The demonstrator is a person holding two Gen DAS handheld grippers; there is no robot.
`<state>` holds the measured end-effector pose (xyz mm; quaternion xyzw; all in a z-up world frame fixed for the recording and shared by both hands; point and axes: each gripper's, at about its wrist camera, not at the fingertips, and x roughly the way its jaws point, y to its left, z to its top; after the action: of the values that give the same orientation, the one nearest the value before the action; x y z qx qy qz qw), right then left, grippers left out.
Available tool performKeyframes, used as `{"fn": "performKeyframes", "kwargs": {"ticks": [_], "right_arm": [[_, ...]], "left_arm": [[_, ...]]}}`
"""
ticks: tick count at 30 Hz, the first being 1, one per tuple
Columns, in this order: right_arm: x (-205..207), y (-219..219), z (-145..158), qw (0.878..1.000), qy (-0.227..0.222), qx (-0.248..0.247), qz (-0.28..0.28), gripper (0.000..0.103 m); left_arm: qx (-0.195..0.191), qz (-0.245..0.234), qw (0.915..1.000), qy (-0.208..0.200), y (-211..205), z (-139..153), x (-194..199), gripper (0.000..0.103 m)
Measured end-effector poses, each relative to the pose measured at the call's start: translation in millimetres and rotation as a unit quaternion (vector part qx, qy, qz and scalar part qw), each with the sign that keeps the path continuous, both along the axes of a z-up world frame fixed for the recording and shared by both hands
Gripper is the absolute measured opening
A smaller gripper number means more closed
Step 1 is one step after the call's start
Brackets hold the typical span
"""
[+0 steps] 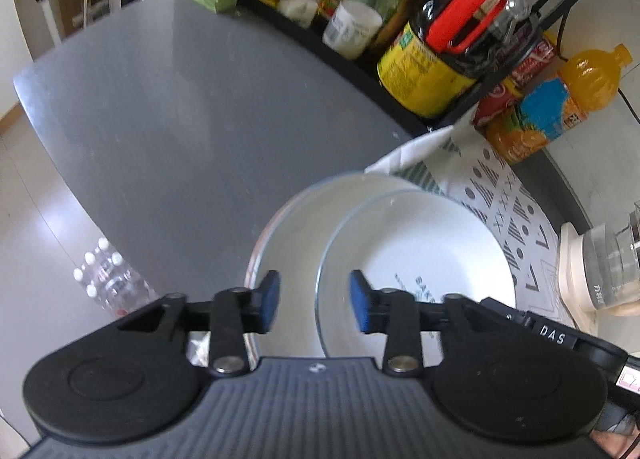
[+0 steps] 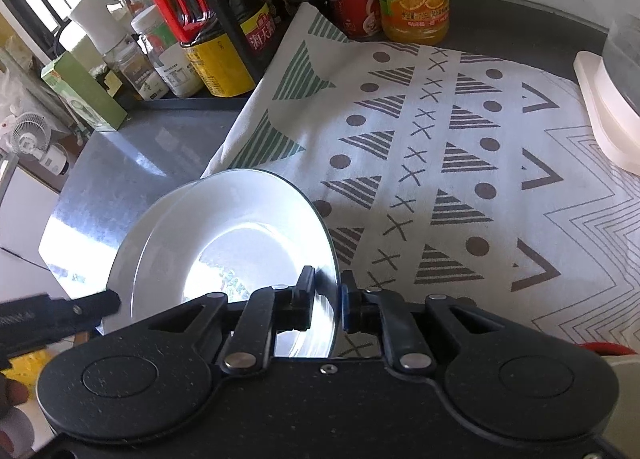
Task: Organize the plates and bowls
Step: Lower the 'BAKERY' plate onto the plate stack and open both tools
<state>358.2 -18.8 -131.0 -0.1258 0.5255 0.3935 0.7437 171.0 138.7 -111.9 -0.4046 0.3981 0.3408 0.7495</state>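
The right gripper had its fingers pinched on the near rim of a white plate, holding it tilted above a second plate whose rim showed just behind it. Both plates sat at the left edge of the patterned cloth, over the grey tabletop. The left gripper hovered at the plates' other side, fingers wide apart and holding nothing, straddling the upper plate's rim without visibly touching it. The stacking step appeared to be in hand: one plate being set onto, or lifted off, the other; which, I could not tell. Next, the upper plate would need levelling and centring over the lower one before release, with the left gripper free to steady the stack.
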Motion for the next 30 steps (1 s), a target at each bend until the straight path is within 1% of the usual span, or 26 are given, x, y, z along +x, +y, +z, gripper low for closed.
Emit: {"fn": "performKeyframes", "kwargs": {"ticks": [3, 7, 9, 12, 15, 17, 19, 24, 27, 30], "right_arm": [[-2.4, 4.3, -2.8, 1.000, -0.004, -0.008, 0.007, 0.014], [-4.2, 7.8, -5.6, 1.000, -0.004, -0.015, 0.011, 0.015], [-5.9, 9.1, -6.1, 1.000, -0.009, -0.018, 0.015, 0.016], [-7.1, 10.7, -6.3, 1.000, -0.013, -0.021, 0.016, 0.017], [-6.9, 12.0, -7.8, 1.000, -0.010, -0.023, 0.016, 0.018], [-6.6, 12.2, -9.4, 1.000, -0.006, -0.024, 0.015, 0.019], [-6.9, 11.6, -9.5, 1.000, 0.000, -0.020, 0.014, 0.022], [-8.4, 9.2, -2.6, 1.000, -0.005, -0.011, 0.011, 0.023], [-7.7, 6.3, 4.5, 1.000, -0.007, 0.002, 0.006, 0.025], [-7.7, 3.5, 9.9, 1.000, -0.001, 0.018, 0.005, 0.026]], "left_arm": [[0.014, 0.004, 0.9999, 0.007, 2.2, -1.2, 0.3, 0.050], [-0.004, 0.003, 0.9997, 0.024, 3.9, -16.6, 2.0, 0.050], [-0.002, 0.001, 0.9995, 0.030, 3.2, -20.9, 3.7, 0.051], [-0.020, 0.002, 0.9992, 0.035, 3.4, -28.1, 1.6, 0.051], [-0.020, 0.006, 0.9987, 0.046, 3.5, -33.5, 0.1, 0.051], [-0.019, 0.006, 0.9987, 0.047, 3.9, -34.9, -1.5, 0.051], [-0.016, 0.009, 0.9984, 0.054, 4.9, -35.0, -2.5, 0.051], [-0.019, 0.018, 0.9984, 0.051, 8.3, -34.3, -6.6, 0.051], [-0.009, 0.018, 0.9985, 0.050, 7.9, -30.2, -7.9, 0.051], [-0.009, 0.019, 0.9985, 0.050, 8.6, -28.2, -10.5, 0.051]]}}
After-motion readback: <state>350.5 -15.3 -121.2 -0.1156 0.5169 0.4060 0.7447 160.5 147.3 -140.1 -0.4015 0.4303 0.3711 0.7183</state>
